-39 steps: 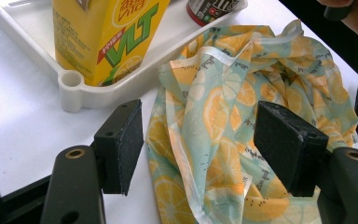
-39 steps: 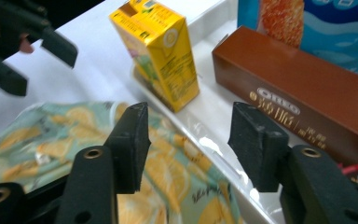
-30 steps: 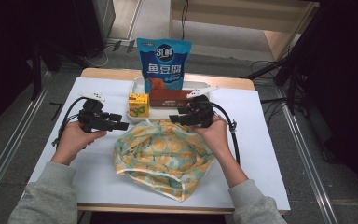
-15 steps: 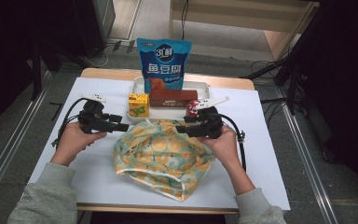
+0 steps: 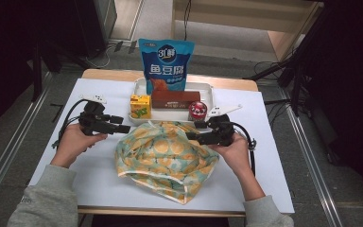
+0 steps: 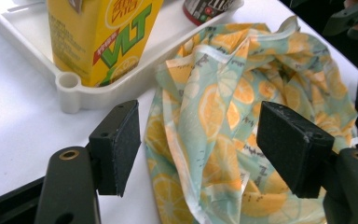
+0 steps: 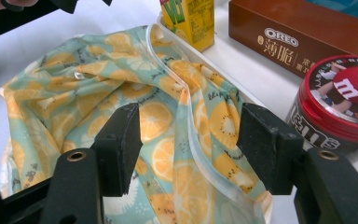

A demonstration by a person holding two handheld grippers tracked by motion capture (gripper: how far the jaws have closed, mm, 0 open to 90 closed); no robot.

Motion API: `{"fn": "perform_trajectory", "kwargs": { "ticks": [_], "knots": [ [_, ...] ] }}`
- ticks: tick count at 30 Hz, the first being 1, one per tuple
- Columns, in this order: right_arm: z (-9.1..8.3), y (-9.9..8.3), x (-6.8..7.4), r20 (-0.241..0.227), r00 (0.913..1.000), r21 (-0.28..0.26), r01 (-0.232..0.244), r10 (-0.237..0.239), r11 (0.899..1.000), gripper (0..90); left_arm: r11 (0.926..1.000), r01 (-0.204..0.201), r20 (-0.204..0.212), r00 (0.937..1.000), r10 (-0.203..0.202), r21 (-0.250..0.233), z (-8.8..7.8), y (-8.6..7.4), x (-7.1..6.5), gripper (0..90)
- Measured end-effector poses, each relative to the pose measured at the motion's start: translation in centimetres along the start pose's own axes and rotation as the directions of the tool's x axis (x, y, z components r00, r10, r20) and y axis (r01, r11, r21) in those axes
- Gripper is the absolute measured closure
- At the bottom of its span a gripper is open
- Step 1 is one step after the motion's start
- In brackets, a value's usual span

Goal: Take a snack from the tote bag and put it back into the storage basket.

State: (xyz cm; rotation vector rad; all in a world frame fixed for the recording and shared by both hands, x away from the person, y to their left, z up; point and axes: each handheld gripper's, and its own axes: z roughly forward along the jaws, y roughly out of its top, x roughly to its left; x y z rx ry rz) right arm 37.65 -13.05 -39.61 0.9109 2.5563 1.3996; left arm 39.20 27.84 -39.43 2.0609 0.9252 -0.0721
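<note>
The lemon-print bag (image 5: 165,153) lay crumpled on the bench (image 5: 274,179), its rim against the white tray (image 5: 139,85). Both the left tool (image 5: 125,127) and right tool (image 5: 191,135) stood apart, the right's jaws just widened over the fabric. The juice carton (image 5: 140,106), biscuit box (image 5: 176,100) and candy tub (image 5: 198,110) crowded the tray behind.

White table (image 5: 99,184), fruit-print bag (image 5: 165,156), white tray (image 5: 139,87)

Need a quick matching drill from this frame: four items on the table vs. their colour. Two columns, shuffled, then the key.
Things:
1. juice carton
2. biscuit box
3. snack pouch
4. candy tin

Colours:
A. blue
B. red lid
C. yellow
D. brown

Pairs: 1-C, 2-D, 3-A, 4-B
</note>
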Motion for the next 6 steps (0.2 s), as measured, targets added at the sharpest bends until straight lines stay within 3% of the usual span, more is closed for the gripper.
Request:
{"fn": "perform_trajectory", "kwargs": {
  "ticks": [6],
  "knots": [
    [-0.32,-0.19,-0.48,-0.017,0.9997,0.001,-0.019,0.019,1.000,34.7,0.9999,0.011,-0.009,0.9999,-0.010,0.006,0.05,-0.08,0.24,28.1]
  ]
}}
